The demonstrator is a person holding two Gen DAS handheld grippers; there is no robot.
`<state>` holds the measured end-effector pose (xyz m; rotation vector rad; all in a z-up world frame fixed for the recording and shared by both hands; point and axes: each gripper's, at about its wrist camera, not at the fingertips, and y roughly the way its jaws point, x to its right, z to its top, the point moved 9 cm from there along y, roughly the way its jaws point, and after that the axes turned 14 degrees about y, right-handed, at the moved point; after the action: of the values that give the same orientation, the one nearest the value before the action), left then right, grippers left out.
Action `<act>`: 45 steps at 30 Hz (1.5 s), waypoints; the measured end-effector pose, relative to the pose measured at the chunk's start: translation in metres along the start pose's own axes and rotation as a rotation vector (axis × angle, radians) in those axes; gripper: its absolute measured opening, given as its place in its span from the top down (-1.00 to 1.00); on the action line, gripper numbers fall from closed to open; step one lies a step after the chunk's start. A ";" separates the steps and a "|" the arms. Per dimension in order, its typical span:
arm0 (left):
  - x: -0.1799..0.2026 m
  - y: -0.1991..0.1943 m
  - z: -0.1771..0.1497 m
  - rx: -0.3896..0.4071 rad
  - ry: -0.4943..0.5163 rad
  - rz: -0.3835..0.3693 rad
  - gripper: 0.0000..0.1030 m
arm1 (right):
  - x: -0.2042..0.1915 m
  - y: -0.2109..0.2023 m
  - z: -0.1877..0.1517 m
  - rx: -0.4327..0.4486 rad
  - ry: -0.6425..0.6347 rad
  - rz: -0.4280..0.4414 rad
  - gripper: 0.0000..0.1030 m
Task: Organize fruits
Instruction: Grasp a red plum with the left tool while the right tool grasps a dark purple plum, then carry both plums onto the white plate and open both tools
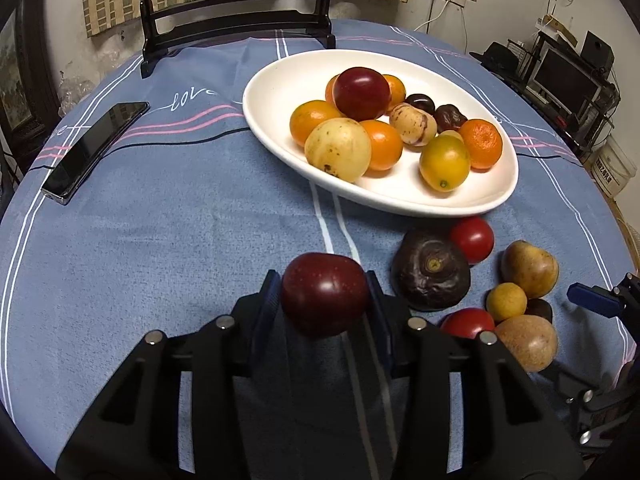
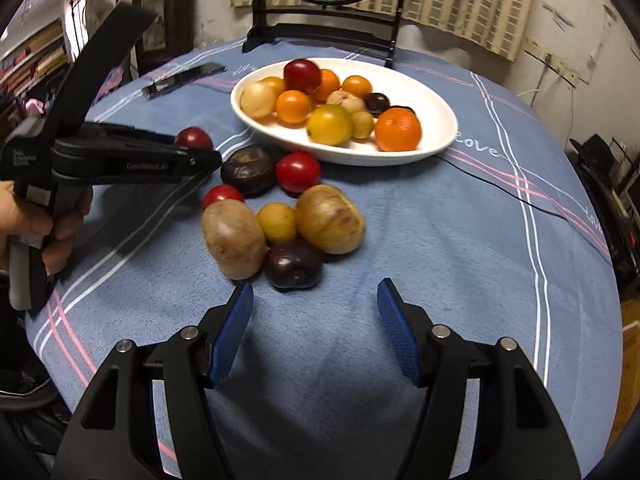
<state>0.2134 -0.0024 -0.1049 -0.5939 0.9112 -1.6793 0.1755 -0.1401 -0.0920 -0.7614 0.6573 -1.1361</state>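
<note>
Left hand-held gripper (image 1: 325, 294), at the lower middle of the left wrist view, has its two blue pads pressed against the sides of a dark red plum (image 1: 325, 294), which sits between them just above the blue striped cloth of the table (image 1: 160, 240). Right hand-held gripper (image 2: 316, 320) fills the bottom of the right wrist view with its jaws standing partly apart and nothing between them — only bare cloth shows in the gap. In that same view the left tool reaches in from the left edge, gripped by a person's hand (image 2: 36, 220).

A white oval bowl (image 1: 272, 92) lies in the upper middle of the left wrist view, holding another red plum, several orange and yellow citrus fruits, pale speckled round fruits and a couple of small dark ones. Loose fruit is gathered on the cloth below the bowl, at the right of the left wrist view: a large dark purple fruit (image 1: 431, 274) with its stem end up, two red tomatoes (image 1: 472, 239) — one touching the purple fruit, one further down — two tan fruits, a small yellow one and a small dark one. A black phone (image 1: 96, 150) lies at the left of that view, well apart from the fruit
</note>
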 end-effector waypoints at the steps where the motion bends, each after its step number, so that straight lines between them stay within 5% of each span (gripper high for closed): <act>1: 0.000 0.000 0.000 -0.001 0.002 0.002 0.16 | -0.002 0.004 0.000 -0.008 -0.014 -0.015 -0.26; 5: 0.000 0.000 0.000 0.000 0.000 0.000 0.16 | -0.007 0.015 0.002 -0.032 -0.027 -0.020 -0.25; 14: 0.001 0.001 0.000 0.001 -0.003 -0.005 0.15 | -0.022 0.019 0.012 -0.028 -0.047 0.007 0.37; 34: 0.015 -0.034 0.005 0.079 0.046 0.019 0.23 | 0.014 -0.018 0.006 0.071 0.090 0.094 0.37; 45: 0.020 -0.055 0.052 0.155 0.067 0.013 0.22 | 0.026 -0.042 0.054 0.180 0.113 0.107 0.37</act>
<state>0.2164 -0.0286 -0.0311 -0.4284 0.8210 -1.7483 0.2030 -0.1645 -0.0287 -0.5067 0.6722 -1.1291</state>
